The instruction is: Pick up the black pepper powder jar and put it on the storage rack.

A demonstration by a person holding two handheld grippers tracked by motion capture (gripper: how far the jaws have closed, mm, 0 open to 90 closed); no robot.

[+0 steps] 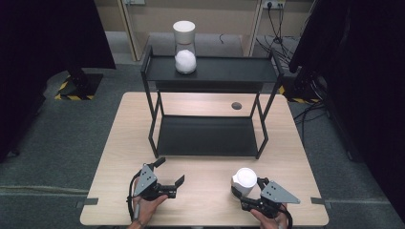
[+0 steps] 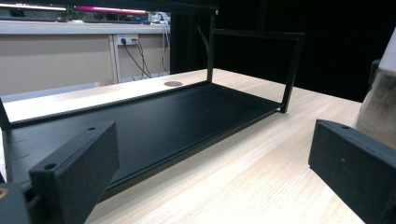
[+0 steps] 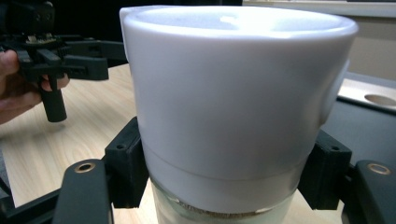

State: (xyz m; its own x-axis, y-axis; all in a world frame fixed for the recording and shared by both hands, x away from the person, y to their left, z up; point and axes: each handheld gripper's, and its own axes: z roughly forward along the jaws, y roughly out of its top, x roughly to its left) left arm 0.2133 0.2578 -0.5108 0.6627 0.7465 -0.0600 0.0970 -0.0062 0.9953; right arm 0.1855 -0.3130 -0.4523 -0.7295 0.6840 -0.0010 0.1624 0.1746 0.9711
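White-lidded jar [image 1: 243,181] is clamped by the right tongs [image 1: 252,188] on the table [image 1: 210,191]; left tongs [image 1: 170,175] gape empty.

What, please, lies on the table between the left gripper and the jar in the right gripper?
Nothing: in the high view, bare table separates the left gripper from the jar.

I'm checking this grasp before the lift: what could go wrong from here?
1. The right gripper is shut on the jar just under its wide white lid; the smooth wall might slip in the jaws.
2. The rack stands close ahead; a low carry could clip its frame.
3. The second jar already stands on the top shelf and could be bumped.
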